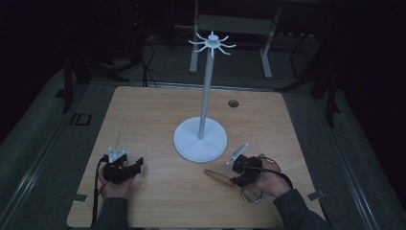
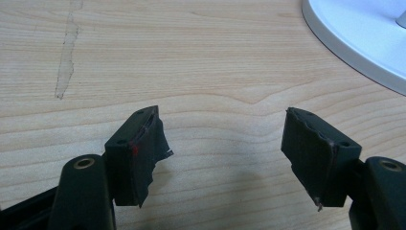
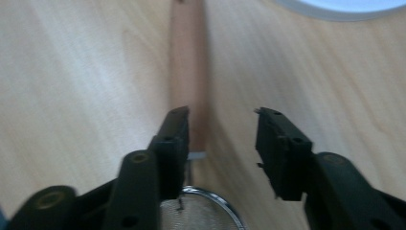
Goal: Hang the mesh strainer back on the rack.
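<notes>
A small round metal mesh strainer with a wooden handle [image 1: 225, 177] lay on the pale wooden worktop [image 1: 158, 120], at five o'clock from the white round-based hanging stand [image 1: 201, 139]. The right tongs [image 3: 221, 125] straddled its handle, pads not pressing. The left tongs [image 2: 222, 136] gaped over bare wood.

Left gripper [image 2: 225, 143]: jaws wide apart over bare wooden tabletop [image 2: 191, 62], nothing between them. White stand base [image 2: 359, 38] lies beyond the right-hand jaw; pale scuff [image 2: 67, 52] well left of base.
</notes>
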A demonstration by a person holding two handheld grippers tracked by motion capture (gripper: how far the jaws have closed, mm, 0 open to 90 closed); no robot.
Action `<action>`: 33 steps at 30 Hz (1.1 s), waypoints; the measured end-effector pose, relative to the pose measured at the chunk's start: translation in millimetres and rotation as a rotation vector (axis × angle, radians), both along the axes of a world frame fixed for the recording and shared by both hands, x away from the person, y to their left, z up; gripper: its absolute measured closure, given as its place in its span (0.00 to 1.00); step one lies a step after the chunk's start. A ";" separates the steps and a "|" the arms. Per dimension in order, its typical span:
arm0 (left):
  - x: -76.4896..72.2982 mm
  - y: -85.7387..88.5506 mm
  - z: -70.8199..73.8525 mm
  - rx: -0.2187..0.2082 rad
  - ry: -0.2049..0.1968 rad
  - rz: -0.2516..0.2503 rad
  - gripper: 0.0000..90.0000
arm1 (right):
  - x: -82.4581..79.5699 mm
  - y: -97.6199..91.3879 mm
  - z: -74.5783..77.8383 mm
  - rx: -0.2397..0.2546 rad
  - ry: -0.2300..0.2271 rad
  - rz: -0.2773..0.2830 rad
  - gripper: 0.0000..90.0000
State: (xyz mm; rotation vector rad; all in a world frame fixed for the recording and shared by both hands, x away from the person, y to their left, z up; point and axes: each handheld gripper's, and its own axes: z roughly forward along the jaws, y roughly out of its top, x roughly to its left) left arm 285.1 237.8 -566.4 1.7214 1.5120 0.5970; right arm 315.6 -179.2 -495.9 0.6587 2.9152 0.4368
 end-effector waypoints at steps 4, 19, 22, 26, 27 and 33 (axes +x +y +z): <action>-0.1 -0.1 0.1 0.002 0.000 0.000 0.34 | -2.2 4.1 -4.4 -0.012 0.039 0.021 0.68; -0.1 0.0 0.1 0.001 0.000 0.000 0.34 | 2.3 9.7 -20.1 -0.080 0.132 0.020 0.70; 0.0 0.0 0.1 0.001 0.001 -0.001 0.34 | 3.1 11.0 -22.9 -0.096 0.147 0.016 0.71; 0.0 0.0 0.0 0.000 0.000 -0.001 0.34 | 4.8 12.0 -26.7 -0.101 0.162 0.014 0.73; 0.0 0.0 0.0 0.000 0.000 -0.001 0.34 | 4.8 12.0 -26.7 -0.101 0.162 0.014 0.73; -0.1 -0.1 0.1 0.001 0.000 -0.001 0.34 | 5.7 11.7 -27.1 -0.101 0.161 0.017 0.76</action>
